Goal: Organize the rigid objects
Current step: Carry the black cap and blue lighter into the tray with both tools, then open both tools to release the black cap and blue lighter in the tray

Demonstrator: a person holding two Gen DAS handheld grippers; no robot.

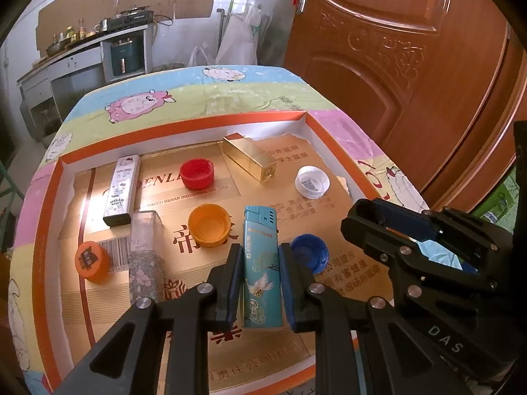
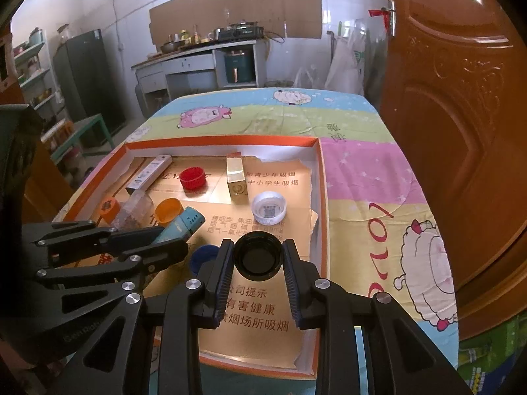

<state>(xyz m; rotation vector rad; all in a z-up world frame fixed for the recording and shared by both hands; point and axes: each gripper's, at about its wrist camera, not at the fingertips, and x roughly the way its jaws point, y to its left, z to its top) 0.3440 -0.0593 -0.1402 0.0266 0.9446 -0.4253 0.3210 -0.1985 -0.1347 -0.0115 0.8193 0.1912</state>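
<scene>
My left gripper [image 1: 260, 256] is shut on a teal lighter [image 1: 262, 263], held lengthwise between the pads above the tray floor; in the right wrist view the same lighter [image 2: 184, 225] pokes out past the left gripper [image 2: 158, 233]. My right gripper [image 2: 258, 256] is shut on a black bottle cap [image 2: 258, 256], hollow side towards the camera, over the tray's near right part. In the left wrist view the right gripper [image 1: 425, 227] is seen from the side at right. A blue cap [image 1: 311, 253] lies just right of the lighter.
The orange-rimmed cardboard tray [image 1: 184, 125] sits on a cartoon-print tablecloth [image 2: 362, 177]. It holds a red cap [image 1: 197, 172], orange cap [image 1: 209, 225], flat orange lid [image 1: 92, 260], white cap [image 1: 312, 182], gold box [image 1: 250, 158], Hello Kitty lighter [image 1: 121, 191] and clear-topped tube [image 1: 146, 253]. A wooden door [image 1: 411, 65] stands right.
</scene>
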